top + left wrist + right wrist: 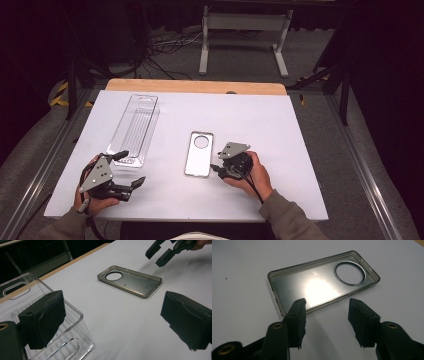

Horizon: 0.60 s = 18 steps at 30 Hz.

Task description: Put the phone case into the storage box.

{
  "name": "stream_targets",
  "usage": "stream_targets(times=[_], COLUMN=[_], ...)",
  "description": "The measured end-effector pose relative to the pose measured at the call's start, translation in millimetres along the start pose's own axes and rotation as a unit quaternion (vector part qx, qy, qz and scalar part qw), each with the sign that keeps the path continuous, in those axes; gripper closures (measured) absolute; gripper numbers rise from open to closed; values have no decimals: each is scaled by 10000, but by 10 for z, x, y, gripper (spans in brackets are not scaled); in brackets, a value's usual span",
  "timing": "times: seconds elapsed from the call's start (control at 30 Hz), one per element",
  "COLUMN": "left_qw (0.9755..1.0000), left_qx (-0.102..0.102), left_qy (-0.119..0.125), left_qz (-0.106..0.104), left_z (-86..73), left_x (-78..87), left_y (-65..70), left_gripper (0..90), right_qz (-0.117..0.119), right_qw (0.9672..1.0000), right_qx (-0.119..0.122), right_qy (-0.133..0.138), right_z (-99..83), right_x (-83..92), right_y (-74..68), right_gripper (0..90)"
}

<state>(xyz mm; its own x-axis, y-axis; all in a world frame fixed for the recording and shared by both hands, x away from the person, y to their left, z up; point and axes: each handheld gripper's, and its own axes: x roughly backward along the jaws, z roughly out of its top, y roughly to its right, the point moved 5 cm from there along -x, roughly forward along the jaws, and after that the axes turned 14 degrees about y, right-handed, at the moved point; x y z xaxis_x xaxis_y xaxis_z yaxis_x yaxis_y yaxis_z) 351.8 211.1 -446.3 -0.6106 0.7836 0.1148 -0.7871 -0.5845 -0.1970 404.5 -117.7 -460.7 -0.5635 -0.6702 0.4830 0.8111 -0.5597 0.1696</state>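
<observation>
White table (280,130) bears a clear phone case (199,153), lying flat. Right gripper (216,169) just beside the case's long edge, jaws parted, nothing between them. Left gripper (131,170) wide open, empty, well apart from the case beside a clear plastic tray (135,127).

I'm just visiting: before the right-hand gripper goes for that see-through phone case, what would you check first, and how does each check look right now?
1. Right gripper jaws open: ok.
2. Phone case flat on the table, hollow side up: ok.
3. Jaws lined up on the case's long edge: ok, roughly.
4. Left gripper open and away from the case: ok.
5. Clear plastic tray apart from the case: ok.
6. Jaws wide enough to span the whole case: cannot tell.
</observation>
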Motion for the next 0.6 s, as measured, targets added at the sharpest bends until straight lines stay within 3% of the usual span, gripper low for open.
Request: stream_targets(times=[0.1, 0.23, 0.37, 0.47, 0.6], left_qw=[10000, 10000, 10000, 10000, 10000], left_qx=[25, 23, 32, 16, 50], left_qy=[5, 48, 58, 34, -11], left_qz=[-4, 56, 52, 29, 27], left_z=[1, 7, 7, 3, -8], left_x=[-3, 1, -2, -10, -22], left_y=[4, 0, 1, 0, 9], left_gripper=[63, 62, 62, 62, 61], right_qz=[-155, -294, -321, -511, -554], right_qw=[9999, 9995, 9987, 9980, 9978], right_qx=[-27, -66, -135, -90, -213], right_qy=[18, 126, 359, 359, 307], right_z=[23, 54, 120, 182, 271], right_x=[9, 25, 58, 66, 62], right_y=[27, 73, 136, 225, 321], right_gripper=[330, 239, 184, 169, 169])
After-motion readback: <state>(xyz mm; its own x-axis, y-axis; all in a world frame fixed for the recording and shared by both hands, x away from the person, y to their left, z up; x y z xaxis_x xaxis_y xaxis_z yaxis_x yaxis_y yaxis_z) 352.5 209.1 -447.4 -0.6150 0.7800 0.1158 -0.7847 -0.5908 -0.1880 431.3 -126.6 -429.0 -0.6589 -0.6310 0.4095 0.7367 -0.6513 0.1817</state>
